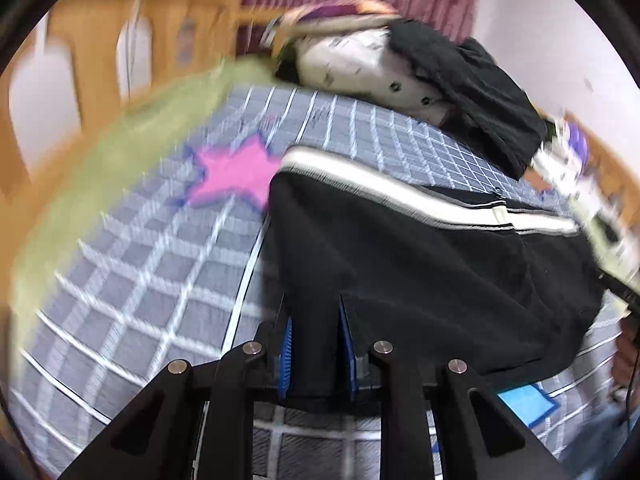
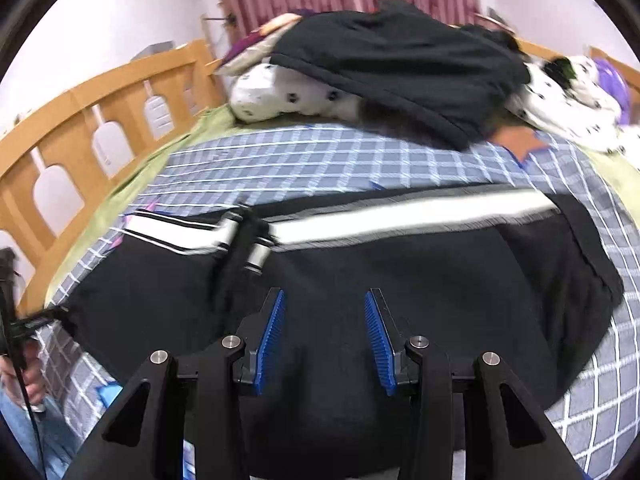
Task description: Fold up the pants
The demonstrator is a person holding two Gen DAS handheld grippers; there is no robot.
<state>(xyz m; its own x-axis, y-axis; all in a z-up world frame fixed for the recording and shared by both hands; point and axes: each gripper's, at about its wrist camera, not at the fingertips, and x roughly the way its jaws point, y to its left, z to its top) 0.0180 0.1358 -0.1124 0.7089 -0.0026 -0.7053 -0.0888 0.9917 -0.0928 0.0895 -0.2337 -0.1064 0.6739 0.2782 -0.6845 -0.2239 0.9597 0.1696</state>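
The black pants (image 1: 420, 264) lie across the checked bed cover (image 1: 140, 264), from centre toward three o'clock. The left gripper (image 1: 316, 332) is clamped on a black fold; that fold could be tugged askew or slip free. The right gripper (image 2: 325, 336) stands apart above the cloth, gripping nothing. No containers are seen.

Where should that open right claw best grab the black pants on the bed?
Grip the near edge of the black pants, coming in low from the front. The cloth lies flat on the checked bedcover, so only an edge offers a fold to pinch. The right gripper hovers open there; the left gripper already pinches its edge.
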